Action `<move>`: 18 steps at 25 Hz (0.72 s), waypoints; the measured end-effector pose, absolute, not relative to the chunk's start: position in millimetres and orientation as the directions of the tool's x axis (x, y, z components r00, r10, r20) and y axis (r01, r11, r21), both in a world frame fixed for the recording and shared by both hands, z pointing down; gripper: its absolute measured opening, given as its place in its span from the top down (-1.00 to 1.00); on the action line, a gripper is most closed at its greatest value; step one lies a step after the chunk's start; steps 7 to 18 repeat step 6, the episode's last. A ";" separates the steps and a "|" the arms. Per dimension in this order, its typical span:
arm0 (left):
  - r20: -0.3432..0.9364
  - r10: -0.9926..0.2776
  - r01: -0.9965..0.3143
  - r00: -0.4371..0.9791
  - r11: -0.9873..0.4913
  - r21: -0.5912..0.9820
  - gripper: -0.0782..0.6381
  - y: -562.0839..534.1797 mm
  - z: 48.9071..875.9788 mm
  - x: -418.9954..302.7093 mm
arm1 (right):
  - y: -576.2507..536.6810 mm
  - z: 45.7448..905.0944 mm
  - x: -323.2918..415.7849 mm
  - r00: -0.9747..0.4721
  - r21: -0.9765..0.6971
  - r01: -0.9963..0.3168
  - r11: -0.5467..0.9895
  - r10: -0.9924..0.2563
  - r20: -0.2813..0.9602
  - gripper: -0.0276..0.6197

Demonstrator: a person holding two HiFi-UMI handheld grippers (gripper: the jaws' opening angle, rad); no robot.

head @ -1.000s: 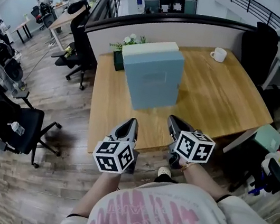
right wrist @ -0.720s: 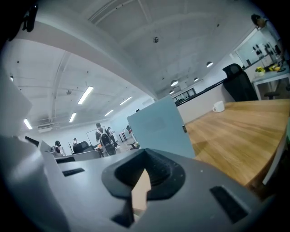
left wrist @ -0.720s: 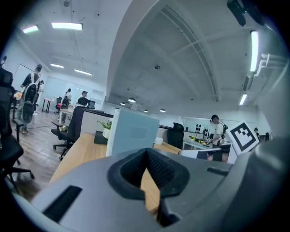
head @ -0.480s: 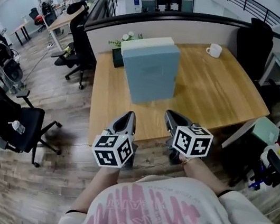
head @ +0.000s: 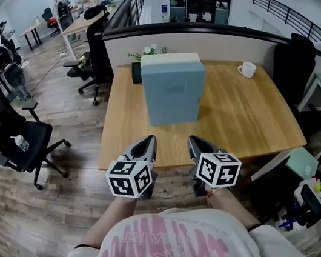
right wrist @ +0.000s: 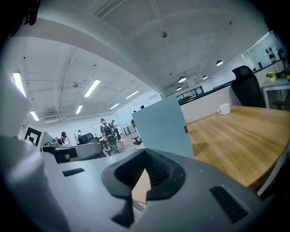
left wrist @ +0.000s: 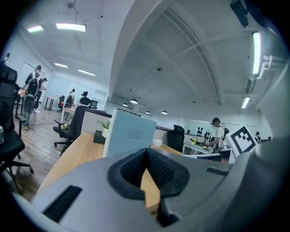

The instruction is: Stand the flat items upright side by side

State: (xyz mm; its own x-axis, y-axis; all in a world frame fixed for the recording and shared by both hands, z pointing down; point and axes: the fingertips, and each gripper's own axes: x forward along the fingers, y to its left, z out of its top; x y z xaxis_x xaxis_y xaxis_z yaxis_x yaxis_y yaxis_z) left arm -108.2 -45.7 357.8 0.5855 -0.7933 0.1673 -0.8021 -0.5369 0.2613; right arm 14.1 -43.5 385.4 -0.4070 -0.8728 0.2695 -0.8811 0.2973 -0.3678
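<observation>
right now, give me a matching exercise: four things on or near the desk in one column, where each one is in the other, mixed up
Things:
1. blue box
2. white mug
3. potted plant
4. left gripper

Places:
A. far right corner of the desk
B. by the desk's near edge, jaws shut with nothing between them
C. middle of the desk, standing upright
D. far left of the desk, behind the box

Pairs: 1-C, 2-A, 3-D, 4-B
</observation>
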 end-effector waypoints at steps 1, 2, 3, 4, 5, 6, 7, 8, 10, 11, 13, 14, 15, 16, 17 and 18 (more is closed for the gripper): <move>0.169 -0.795 -0.804 0.582 -0.532 0.264 0.77 -44.3 358.7 -107.2 | -42.3 385.7 15.5 -0.407 -0.361 -0.883 0.300 -0.871 0.274 0.92; 0.171 -0.798 -0.807 0.578 -0.528 0.266 0.77 -43.3 360.0 -106.4 | -41.3 386.0 16.8 -0.408 -0.353 -0.885 0.302 -0.870 0.277 0.92; 0.173 -0.800 -0.809 0.574 -0.523 0.268 0.77 -42.9 361.7 -105.8 | -40.8 386.3 17.9 -0.408 -0.344 -0.888 0.306 -0.869 0.280 0.92; 0.175 -0.802 -0.811 0.571 -0.517 0.273 0.77 -43.1 363.7 -105.1 | -40.6 386.8 18.8 -0.408 -0.334 -0.890 0.310 -0.868 0.283 0.92; 0.178 -0.804 -0.813 0.567 -0.512 0.278 0.77 -43.5 365.9 -104.5 | -40.6 387.6 19.7 -0.408 -0.324 -0.893 0.313 -0.867 0.286 0.92; 0.182 -0.805 -0.814 0.564 -0.507 0.284 0.77 -44.0 368.3 -103.8 | -40.5 388.6 20.6 -0.408 -0.314 -0.895 0.316 -0.866 0.289 0.92; 0.182 -0.805 -0.814 0.564 -0.507 0.284 0.77 -44.0 368.3 -103.8 | -40.5 388.6 20.6 -0.408 -0.314 -0.895 0.316 -0.866 0.289 0.92; 0.182 -0.805 -0.814 0.564 -0.507 0.284 0.77 -44.0 368.3 -103.8 | -40.5 388.6 20.6 -0.408 -0.314 -0.895 0.316 -0.866 0.289 0.92; 0.182 -0.805 -0.814 0.564 -0.507 0.284 0.77 -44.0 368.3 -103.8 | -40.5 388.6 20.6 -0.408 -0.314 -0.895 0.316 -0.866 0.289 0.92; 0.182 -0.805 -0.814 0.564 -0.507 0.284 0.77 -44.0 368.3 -103.8 | -40.5 388.6 20.6 -0.408 -0.314 -0.895 0.316 -0.866 0.289 0.92; 0.182 -0.805 -0.814 0.564 -0.507 0.284 0.77 -44.0 368.3 -103.8 | -40.5 388.6 20.6 -0.408 -0.314 -0.895 0.316 -0.866 0.289 0.92; 0.182 -0.805 -0.814 0.564 -0.507 0.284 0.77 -44.0 368.3 -103.8 | -40.5 388.6 20.6 -0.408 -0.314 -0.895 0.316 -0.866 0.289 0.92; 0.182 -0.805 -0.814 0.564 -0.507 0.284 0.77 -44.0 368.3 -103.8 | -40.5 388.6 20.6 -0.408 -0.314 -0.895 0.316 -0.866 0.289 0.92; 0.182 -0.805 -0.814 0.564 -0.507 0.284 0.77 -44.0 368.3 -103.8 | -40.5 388.6 20.6 -0.408 -0.314 -0.895 0.316 -0.866 0.289 0.92; 0.182 -0.805 -0.814 0.564 -0.507 0.284 0.77 -44.0 368.3 -103.8 | -40.5 388.6 20.6 -0.408 -0.314 -0.895 0.316 -0.866 0.289 0.92; 0.182 -0.805 -0.814 0.564 -0.507 0.284 0.77 -44.0 368.3 -103.8 | -40.5 388.6 20.6 -0.408 -0.314 -0.895 0.316 -0.866 0.289 0.92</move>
